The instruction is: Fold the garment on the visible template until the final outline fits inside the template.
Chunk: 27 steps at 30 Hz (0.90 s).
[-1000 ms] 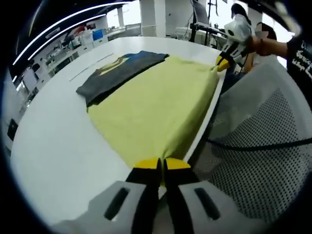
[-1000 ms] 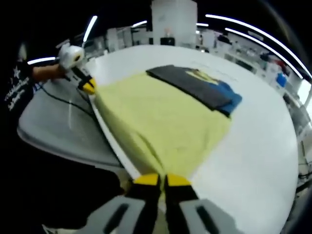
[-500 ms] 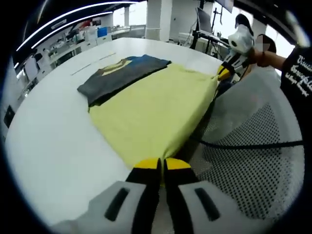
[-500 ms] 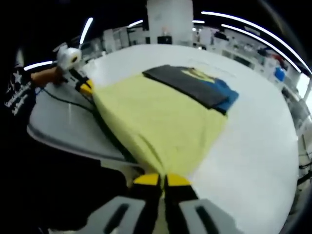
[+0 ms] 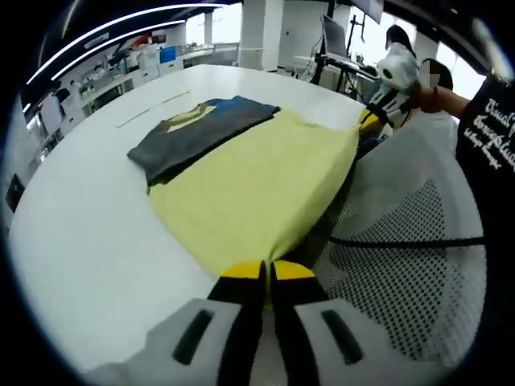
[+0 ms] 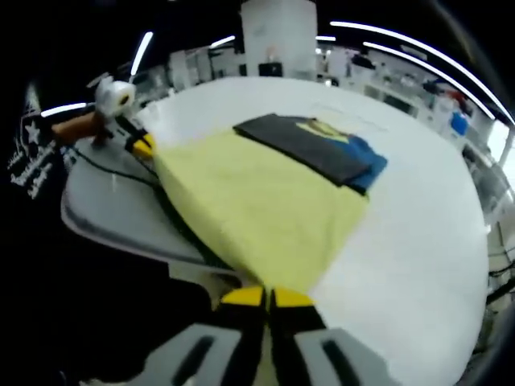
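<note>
You've got the left gripper (image 5: 264, 272) at the bottom centre of the left gripper view, yellow tips pinched together on one corner of the pale yellow cloth garment (image 5: 249, 189). Your right gripper (image 6: 257, 297) does the same at the bottom of the right gripper view, clamped on the other near corner. The garment stretches from both toward the middle of the round white table (image 5: 88, 233), its far end meeting a folded dark grey shirt with blue and yellow print (image 5: 201, 129).

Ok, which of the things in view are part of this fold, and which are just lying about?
Job:
- yellow garment
- left gripper, shut on its corner
- right gripper, shut on the other corner
- white table

Lying about:
- dark folded garment
- mesh chair
- black cable
</note>
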Tool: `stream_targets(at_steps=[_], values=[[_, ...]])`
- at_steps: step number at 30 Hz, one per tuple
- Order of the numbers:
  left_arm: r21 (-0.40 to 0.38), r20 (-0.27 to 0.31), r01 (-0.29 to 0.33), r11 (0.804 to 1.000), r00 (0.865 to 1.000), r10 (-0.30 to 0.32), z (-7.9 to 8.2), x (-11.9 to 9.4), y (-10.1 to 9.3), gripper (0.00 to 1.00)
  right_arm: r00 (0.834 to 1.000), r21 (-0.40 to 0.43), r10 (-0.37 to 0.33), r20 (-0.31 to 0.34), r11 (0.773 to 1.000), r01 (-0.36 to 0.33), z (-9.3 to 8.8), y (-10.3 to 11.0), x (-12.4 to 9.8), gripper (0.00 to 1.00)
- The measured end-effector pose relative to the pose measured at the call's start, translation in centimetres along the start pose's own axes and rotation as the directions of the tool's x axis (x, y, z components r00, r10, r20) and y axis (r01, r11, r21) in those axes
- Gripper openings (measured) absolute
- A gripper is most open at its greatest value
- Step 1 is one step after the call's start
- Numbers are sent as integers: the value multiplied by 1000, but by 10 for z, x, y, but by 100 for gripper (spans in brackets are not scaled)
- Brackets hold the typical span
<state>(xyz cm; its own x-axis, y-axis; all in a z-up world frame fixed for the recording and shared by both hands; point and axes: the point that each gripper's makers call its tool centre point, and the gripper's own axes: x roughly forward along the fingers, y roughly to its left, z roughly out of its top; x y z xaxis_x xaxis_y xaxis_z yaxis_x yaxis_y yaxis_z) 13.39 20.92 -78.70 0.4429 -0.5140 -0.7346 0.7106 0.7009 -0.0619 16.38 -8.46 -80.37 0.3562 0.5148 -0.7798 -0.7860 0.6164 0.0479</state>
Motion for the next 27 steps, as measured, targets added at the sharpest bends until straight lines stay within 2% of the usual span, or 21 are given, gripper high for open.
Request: stream_targets(at_steps=[15,20,27], values=[[44,36,-23,999,999,21,31,-8,20,0,995,-48,-63,71,997,67,40,-26,-9,0],[26,76,-22,999,997,20,52,-12,33,0,992,-71,-90,88,993,97,53,-41,-13,0],[37,106,-30,999,994,26,76,-15,52,0,983,-115,-124,138,983,140,85,-61,-18,0]])
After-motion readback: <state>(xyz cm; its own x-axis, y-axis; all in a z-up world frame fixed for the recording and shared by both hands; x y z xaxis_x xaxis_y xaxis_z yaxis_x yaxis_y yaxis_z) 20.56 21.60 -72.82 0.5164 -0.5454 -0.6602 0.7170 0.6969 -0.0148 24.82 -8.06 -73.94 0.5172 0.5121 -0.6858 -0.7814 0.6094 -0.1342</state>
